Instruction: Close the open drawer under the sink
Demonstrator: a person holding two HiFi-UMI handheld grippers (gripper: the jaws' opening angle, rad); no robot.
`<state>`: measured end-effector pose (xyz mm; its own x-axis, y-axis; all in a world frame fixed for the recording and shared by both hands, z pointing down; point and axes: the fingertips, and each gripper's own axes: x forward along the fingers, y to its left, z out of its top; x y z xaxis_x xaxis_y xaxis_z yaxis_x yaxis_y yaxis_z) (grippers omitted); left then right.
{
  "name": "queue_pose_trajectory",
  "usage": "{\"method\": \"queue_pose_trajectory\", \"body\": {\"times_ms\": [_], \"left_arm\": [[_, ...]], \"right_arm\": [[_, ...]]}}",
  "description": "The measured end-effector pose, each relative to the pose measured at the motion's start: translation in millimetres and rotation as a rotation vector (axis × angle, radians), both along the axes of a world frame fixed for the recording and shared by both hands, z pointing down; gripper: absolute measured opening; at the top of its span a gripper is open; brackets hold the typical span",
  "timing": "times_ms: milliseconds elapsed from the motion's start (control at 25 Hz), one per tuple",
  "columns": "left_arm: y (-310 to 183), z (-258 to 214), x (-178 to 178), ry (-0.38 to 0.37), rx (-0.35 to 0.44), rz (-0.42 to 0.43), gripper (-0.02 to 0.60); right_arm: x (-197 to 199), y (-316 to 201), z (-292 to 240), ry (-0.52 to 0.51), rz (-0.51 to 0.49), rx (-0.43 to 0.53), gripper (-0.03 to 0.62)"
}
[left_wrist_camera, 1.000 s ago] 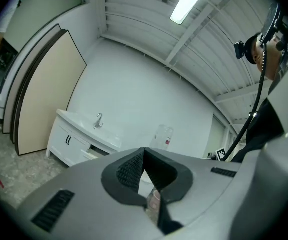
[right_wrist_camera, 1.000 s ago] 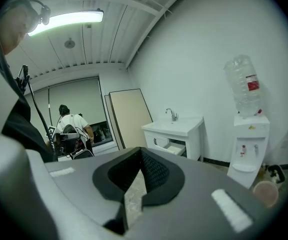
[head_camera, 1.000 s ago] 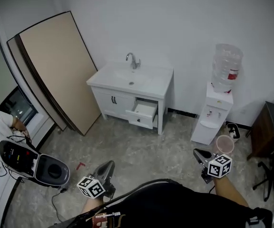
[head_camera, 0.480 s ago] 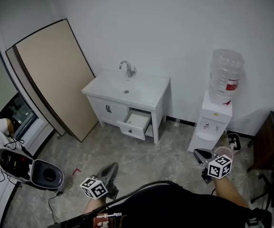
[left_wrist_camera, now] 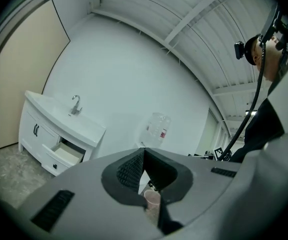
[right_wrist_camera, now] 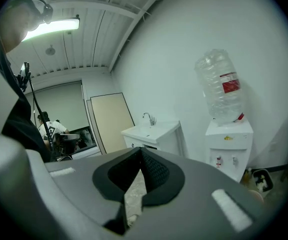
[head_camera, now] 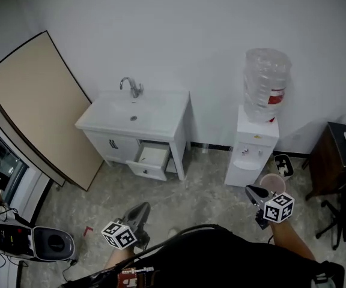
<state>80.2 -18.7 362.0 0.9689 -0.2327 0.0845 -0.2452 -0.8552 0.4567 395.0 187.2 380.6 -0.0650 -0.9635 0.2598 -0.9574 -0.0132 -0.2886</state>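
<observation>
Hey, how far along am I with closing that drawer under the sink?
Nothing looks done yet: the drawer under the sink stands pulled out. In hand: the left gripper and right gripper are both shut and empty, a stretch of floor away from the cabinet. Left to do: walk up, set a gripper against the drawer front and push it flush.

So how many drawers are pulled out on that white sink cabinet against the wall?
1: the white rectangular drawer, on the right side of the white sink cabinet, under the basin and beside the closed doors. Another drawer behind its front could be hidden.
</observation>
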Motion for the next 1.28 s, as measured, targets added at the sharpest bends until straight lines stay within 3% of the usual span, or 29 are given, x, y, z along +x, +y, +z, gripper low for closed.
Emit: {"method": "queue_pose_trajectory", "body": {"times_ms": [320, 800, 1040, 1280], "left_arm": [[-103.9, -3.1, 60.2, 0.037, 0.001, 0.135, -0.008], [-270.6, 7.9, 79.9, 0.036, -0.011, 0.202, -0.008], [-310.4, 22.0, 92.4, 0.026, -0.034, 0.176, -0.008], [-335.8, 42.3, 109.2, -0.023, -0.047, 0.082, -0.008]], "right_arm": [[29.9, -62.7, -16.3, 0.027, 0.146, -0.008, 0.002], [24.1, -231.7, -30.3, 0.064, 0.153, -0.017, 0.002], [31.2, -284.3, -17.1, 0.062, 0.09, -0.055, 0.002], [79.0, -334.1, -2.7, 0.029, 0.017, -0.042, 0.002]]}}
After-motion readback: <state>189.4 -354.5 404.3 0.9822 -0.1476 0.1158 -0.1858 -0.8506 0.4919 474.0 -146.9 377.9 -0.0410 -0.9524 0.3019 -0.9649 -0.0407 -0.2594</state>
